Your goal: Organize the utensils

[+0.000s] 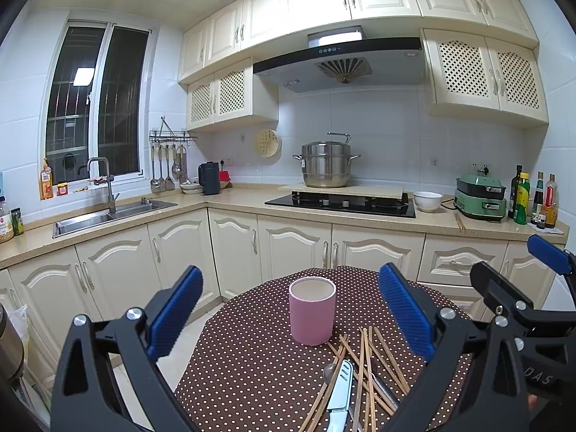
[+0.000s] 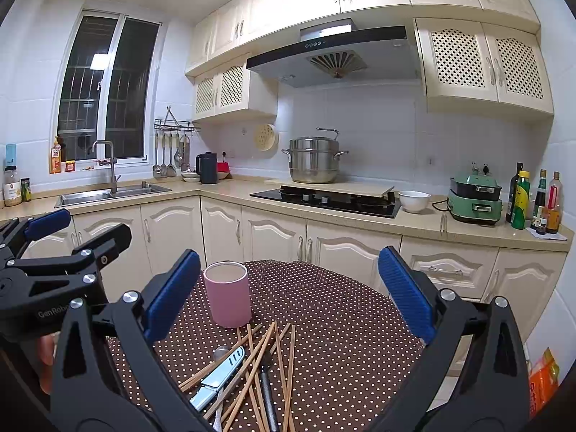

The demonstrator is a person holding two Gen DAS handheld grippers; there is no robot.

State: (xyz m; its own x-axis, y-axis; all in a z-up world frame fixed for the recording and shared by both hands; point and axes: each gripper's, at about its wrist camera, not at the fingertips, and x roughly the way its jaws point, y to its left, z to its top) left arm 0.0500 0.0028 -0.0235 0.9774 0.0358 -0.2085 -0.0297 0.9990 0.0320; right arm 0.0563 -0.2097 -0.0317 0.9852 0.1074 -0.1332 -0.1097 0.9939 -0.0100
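Observation:
A pink cup [image 1: 312, 311] stands upright and empty on the round dotted table [image 1: 252, 360]; it also shows in the right wrist view [image 2: 227, 299]. In front of it lies a loose pile of wooden chopsticks [image 1: 367, 370] [image 2: 266, 363], a white-handled knife [image 1: 340, 394] [image 2: 219, 378], a spoon [image 1: 329, 370] [image 2: 220, 352] and a dark utensil [image 2: 268, 392]. My left gripper [image 1: 289, 318] is open and empty above the table. My right gripper [image 2: 288, 300] is open and empty too. Each gripper shows in the other's view, the right [image 1: 518, 270] and the left [image 2: 82, 230].
The table is a small round one with a brown polka-dot cloth [image 2: 342, 324]. Behind it run cream kitchen cabinets [image 1: 288, 248], a counter with a sink [image 1: 108, 216], a hob [image 1: 342, 203] with a steel pot [image 1: 325, 165], a white bowl [image 1: 427, 201] and bottles [image 1: 532, 198].

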